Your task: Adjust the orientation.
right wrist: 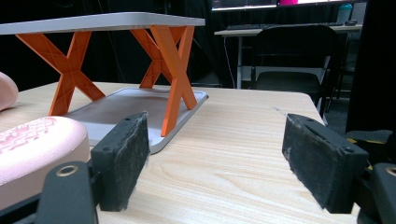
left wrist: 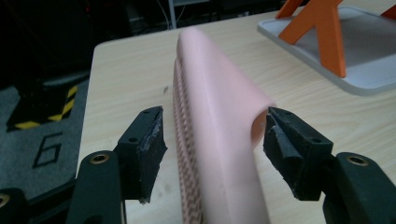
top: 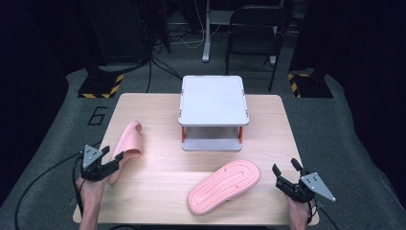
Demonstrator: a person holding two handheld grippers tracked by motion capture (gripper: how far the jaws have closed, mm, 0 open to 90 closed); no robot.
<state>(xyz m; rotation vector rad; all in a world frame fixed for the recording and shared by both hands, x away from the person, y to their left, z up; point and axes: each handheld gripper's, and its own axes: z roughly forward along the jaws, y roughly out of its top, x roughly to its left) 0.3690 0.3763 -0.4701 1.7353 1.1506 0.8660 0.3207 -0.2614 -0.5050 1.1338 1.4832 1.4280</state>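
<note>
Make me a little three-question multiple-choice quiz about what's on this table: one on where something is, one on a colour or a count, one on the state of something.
1. Where does the slipper lying sole-up rest?
A. On top of the rack
B. On the table in front of the rack
C. On the floor

2. What colour are the rack's legs?
A. Orange
B. Blue
C. Green

3. How does the slipper at the left gripper stand?
A. Flat on its sole
B. Tipped up on its edge
C. Hanging from the rack

Answers:
1 B: the sole-up slipper lies on the table, nearer the person than the rack.
2 A: the legs crossing under the grey shelf are orange.
3 B: the slipper on edge stands between the open jaws of the left gripper, its ribbed sole facing sideways.
</note>
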